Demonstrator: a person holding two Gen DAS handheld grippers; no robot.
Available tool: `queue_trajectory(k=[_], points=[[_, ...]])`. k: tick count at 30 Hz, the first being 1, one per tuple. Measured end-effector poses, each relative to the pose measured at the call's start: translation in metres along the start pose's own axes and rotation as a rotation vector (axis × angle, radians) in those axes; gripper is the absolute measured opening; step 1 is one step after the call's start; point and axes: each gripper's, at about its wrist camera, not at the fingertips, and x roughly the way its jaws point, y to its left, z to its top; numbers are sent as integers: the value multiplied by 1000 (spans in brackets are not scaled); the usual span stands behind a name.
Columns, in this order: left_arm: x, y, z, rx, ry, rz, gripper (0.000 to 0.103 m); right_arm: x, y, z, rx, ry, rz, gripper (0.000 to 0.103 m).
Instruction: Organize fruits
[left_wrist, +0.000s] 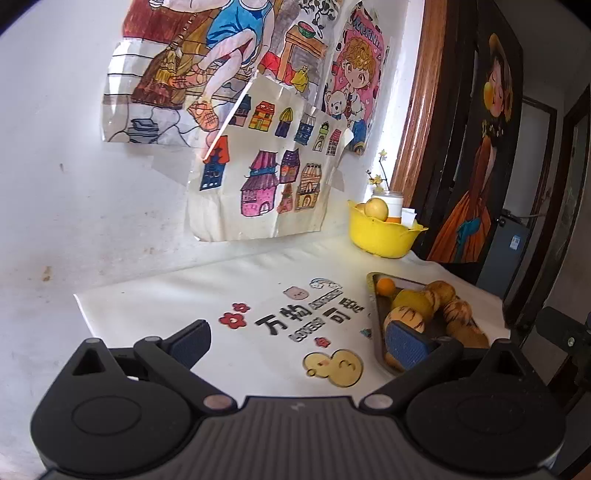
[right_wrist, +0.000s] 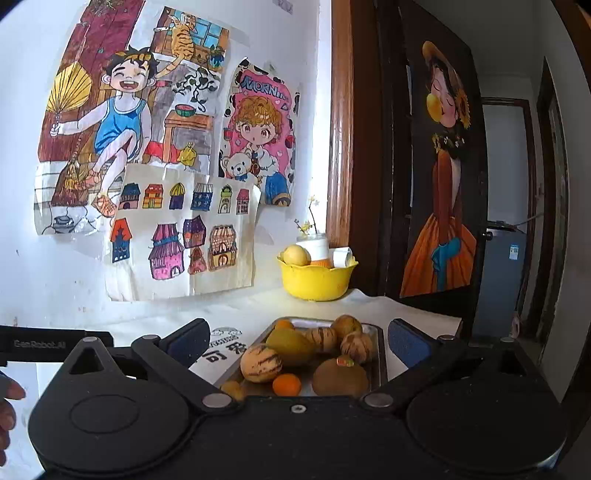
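Note:
A metal tray (right_wrist: 380, 354) on the white cloth holds several fruits: striped yellow melons (right_wrist: 260, 362), a yellow-green pear (right_wrist: 290, 345), a brown kiwi-like fruit (right_wrist: 340, 376) and small oranges (right_wrist: 286, 384). The tray also shows at the right of the left wrist view (left_wrist: 378, 314). A yellow bowl (right_wrist: 314, 282) at the back holds a yellow fruit (right_wrist: 295, 254); it also shows in the left wrist view (left_wrist: 382, 236). My right gripper (right_wrist: 297, 341) is open and empty, straddling the tray's near end. My left gripper (left_wrist: 297, 343) is open and empty over the printed cloth, left of the tray.
A white jar with flower twigs (right_wrist: 314, 243) stands behind the bowl. Drawings (right_wrist: 177, 229) hang on the wall behind the table. A dark door with a painted figure (right_wrist: 439, 184) stands at the right, past the table's edge (right_wrist: 424, 306).

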Motion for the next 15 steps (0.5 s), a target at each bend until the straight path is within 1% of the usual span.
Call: queue_trajectory(k=[7, 15], points=[[-6, 8, -9, 3, 11, 13, 103, -5, 0, -10, 49, -2, 18, 102], [-9, 10, -11, 2, 18, 15, 103, -13, 1, -18, 60, -7, 17, 102]])
